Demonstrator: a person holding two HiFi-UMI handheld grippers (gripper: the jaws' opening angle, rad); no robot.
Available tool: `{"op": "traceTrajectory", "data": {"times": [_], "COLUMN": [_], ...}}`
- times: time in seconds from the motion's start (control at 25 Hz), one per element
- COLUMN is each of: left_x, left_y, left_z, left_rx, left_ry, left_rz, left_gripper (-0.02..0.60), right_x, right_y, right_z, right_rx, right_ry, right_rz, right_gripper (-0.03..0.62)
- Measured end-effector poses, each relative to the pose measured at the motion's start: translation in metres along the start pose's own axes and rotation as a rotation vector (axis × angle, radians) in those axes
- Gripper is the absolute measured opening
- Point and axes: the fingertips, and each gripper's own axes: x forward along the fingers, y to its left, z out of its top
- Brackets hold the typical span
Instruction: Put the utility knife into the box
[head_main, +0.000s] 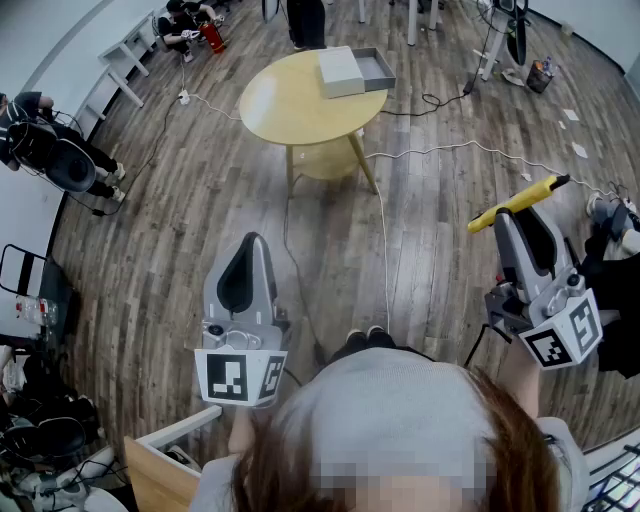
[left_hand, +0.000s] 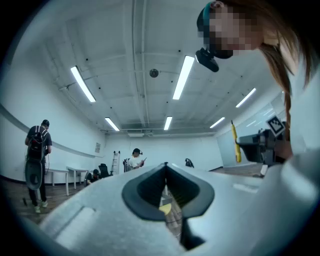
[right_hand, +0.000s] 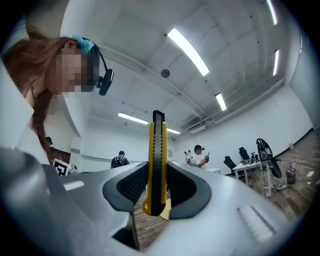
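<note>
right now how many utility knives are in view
1: the yellow utility knife, gripped in the right claw. The left claw holds none. Others might be hidden in the box.

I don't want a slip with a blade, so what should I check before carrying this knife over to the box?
1. Grip: ok, right tongs clamp the yellow knife.
2. Blade pulled in: cannot tell.
3. Open top: ok, the box sits uncovered on the round table.
4. Reach: not ok, table stands well ahead.
5. Walkway: not ok, a white cable lies along the floor.
6. Spare hand: ok, left tongs shut and empty.
</note>
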Motion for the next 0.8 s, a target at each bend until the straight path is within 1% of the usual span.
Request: {"op": "traceTrajectory", "data": {"times": [0.2, 0.48, 0.64, 0.8], "left_x": [-0.002, -0.005, -0.005, -0.004], "left_y": [-0.002, -0.002, -0.001, -0.002], "left_z": [0.002, -0.004, -0.006, -0.009], "left_rx": [-0.003, -0.006, -0.005, -0.005], "left_ry": [-0.006, 0.016, 0.020, 0.028], "left_rz": [0.004, 0.005, 0.006, 0.011], "left_gripper": [-0.006, -0.006, -0.006, -0.006], "right_x": [0.000, 0.011, 0.012, 0.014], "right_y": [0.001, 0.012, 0.014, 0.010], "right_z": [-0.002, -0.016, -0.014, -0.009], "right_rx": [0.005, 0.051, 0.059, 0.073], "right_ry": [0.006, 0.037, 0.022, 0.007], "right_rz": [0.005, 0.041, 0.069, 0.071], "right_gripper": [0.123, 0.123, 0.123, 0.123]}}
